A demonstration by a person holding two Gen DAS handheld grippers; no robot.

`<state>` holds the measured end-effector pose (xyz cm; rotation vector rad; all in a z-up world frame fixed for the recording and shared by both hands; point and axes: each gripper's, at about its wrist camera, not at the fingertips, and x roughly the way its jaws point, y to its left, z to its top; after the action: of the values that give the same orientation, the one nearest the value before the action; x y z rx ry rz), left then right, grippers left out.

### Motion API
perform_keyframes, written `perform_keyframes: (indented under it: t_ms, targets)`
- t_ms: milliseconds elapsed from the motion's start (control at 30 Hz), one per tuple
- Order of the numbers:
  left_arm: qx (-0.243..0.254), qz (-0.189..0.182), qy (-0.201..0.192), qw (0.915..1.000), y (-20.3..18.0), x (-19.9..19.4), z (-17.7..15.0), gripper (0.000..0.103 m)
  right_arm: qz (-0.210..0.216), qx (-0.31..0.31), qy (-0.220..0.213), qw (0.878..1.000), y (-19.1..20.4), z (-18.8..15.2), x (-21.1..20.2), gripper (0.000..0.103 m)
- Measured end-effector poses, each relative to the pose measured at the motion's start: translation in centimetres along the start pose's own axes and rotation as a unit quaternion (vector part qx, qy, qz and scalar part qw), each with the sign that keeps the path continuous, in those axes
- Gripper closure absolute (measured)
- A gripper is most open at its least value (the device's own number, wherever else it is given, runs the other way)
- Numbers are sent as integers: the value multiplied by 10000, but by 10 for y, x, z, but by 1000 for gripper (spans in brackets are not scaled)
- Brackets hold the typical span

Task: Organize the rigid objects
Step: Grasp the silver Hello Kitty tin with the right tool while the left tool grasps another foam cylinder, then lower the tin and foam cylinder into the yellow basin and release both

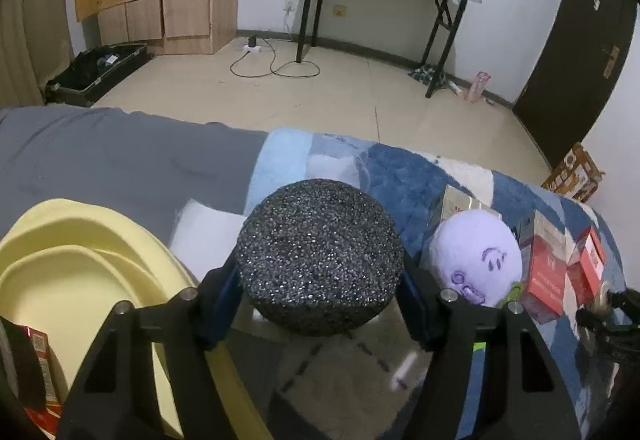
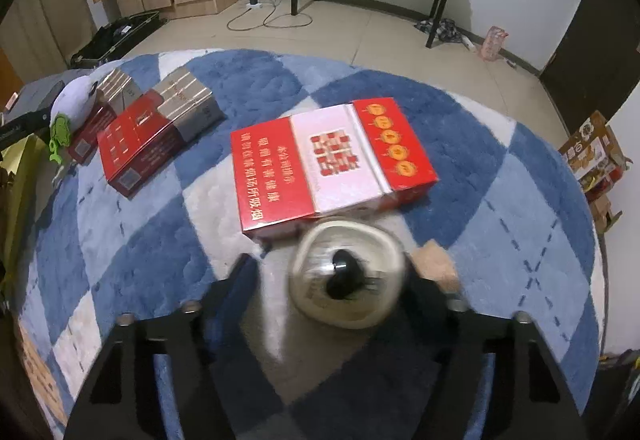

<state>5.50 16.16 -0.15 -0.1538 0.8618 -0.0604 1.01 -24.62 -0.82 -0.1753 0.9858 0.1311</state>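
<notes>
Gripping one black foam ball (image 1: 319, 260) in left fingers (image 1: 416, 304), right fingers (image 2: 430, 264) holding one tape roll (image 2: 347, 274), three red boxes (image 2: 334, 160) nearby.

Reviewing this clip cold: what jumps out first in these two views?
In the left wrist view, a dark speckled foam ball fills the centre, clamped by the left gripper, with a yellow basin at its left. In the right wrist view, the right gripper holds a blurred pale ring-shaped object just in front of a big red-and-white box on the blue checked blanket.
</notes>
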Motion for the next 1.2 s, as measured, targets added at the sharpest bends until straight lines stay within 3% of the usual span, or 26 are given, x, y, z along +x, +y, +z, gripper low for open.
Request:
perform_keyframes:
  t_ms: [267,400,500,700,800,867,933,1067,1200]
  targets:
    - [-67,72,-417,9991,10,-34,4,34,308,39,-144,9994,-14,-3,-19,55]
    - [-255,169,-761,9966,31,-79,9,34,637,106,-805,9947,-20,-1,-70,55]
    - [-499,506,-1023,9922,63,-121,6,34,989,-227,-1216,9874,7,0,-104,55]
    - [-1270,1352,-632,9806,151,-150,-32,34,2056,-1449,-1429,9572,135,20,-133,55]
    - [-1803,1395,-486,9725,190,-158,-54,34,2394,-2216,-1151,9382,218,33,-123,55]
    - [-1906,1405,-438,9706,201,-164,-65,34,2523,-2550,-972,9284,260,42,-112,55]
    - [-1847,1333,-412,9728,205,-173,-75,34,2551,-2790,-800,9223,296,53,-100,55]
    - [-1200,910,-568,9870,195,-191,-93,34,2569,-2967,-482,9185,344,79,-68,55]
    - [-662,319,-350,9967,181,-168,-91,34,2421,-3062,-263,9203,376,93,-38,55]
